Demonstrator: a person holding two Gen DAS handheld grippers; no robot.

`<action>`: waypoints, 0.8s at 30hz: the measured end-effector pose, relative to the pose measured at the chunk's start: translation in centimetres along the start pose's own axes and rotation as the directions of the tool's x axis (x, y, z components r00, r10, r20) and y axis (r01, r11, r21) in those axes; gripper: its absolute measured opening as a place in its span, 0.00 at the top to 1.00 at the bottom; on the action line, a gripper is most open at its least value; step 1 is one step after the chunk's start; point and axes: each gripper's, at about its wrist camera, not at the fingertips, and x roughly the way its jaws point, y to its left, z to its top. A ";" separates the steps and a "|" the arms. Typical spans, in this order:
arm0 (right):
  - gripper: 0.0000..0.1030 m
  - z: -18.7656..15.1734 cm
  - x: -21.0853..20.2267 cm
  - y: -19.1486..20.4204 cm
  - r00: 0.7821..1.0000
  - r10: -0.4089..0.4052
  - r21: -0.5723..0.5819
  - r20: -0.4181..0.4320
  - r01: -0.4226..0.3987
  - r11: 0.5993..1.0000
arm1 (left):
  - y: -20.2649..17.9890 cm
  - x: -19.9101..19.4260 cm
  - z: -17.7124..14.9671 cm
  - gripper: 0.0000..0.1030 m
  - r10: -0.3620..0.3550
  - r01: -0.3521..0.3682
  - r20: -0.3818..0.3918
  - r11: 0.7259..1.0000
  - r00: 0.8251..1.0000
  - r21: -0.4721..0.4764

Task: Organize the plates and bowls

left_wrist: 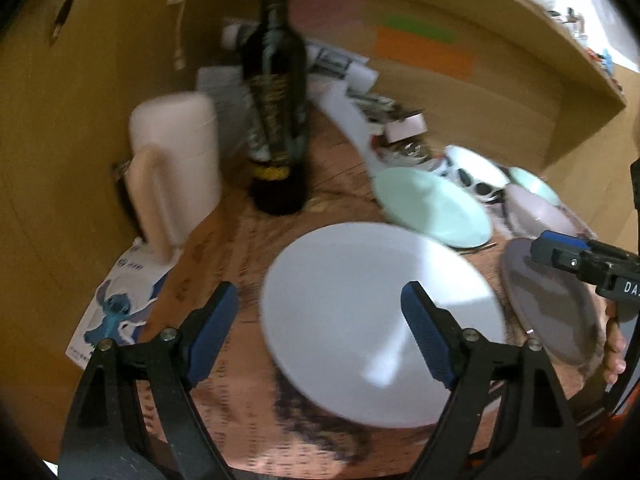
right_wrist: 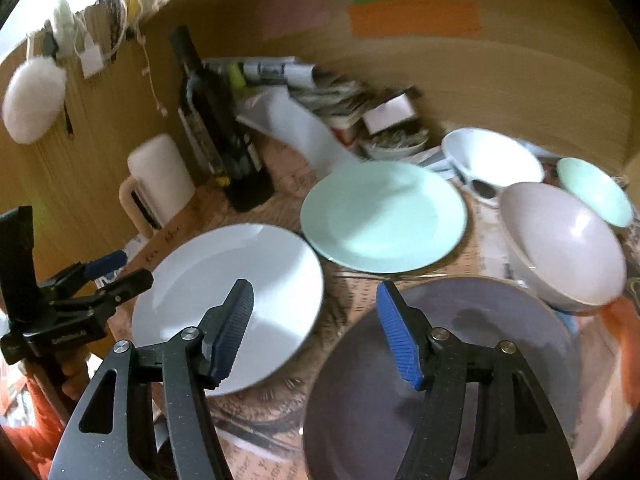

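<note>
While both grippers hang released and empty, the left gripper is over the white plate and the right gripper between it and the purple plate; plates lie apart on the table, probably waiting for stacking.

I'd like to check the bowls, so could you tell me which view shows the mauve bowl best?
The right wrist view: the mauve bowl shows whole, tilted, behind the mauve plate. In the left wrist view it is small, blurred, and partly hidden by the right gripper.
</note>
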 end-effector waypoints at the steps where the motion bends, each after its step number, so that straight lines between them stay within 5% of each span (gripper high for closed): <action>1: 0.41 0.1 0.4 0.1 1.000 0.000 -0.005 -0.013 0.000 1.000 | 0.5 0.2 -0.2 0.18 0.004 -0.004 -0.006 1.000 1.000 -0.006; 8: 0.42 0.4 3.8 1.4 0.994 -0.011 -0.028 -0.111 0.008 1.000 | 2.4 1.2 -1.0 0.20 0.001 -0.002 -0.039 1.000 0.999 -0.028; 12: 0.56 0.6 5.4 1.6 0.986 -0.022 -0.033 -0.163 0.017 0.999 | 2.8 1.5 -1.1 0.34 -0.012 0.010 -0.061 1.000 0.998 -0.028; 24: 0.72 0.5 7.4 0.8 0.971 -0.025 -0.007 -0.237 0.024 1.000 | 3.7 2.9 -1.6 0.62 -0.076 0.067 -0.135 0.996 0.988 -0.064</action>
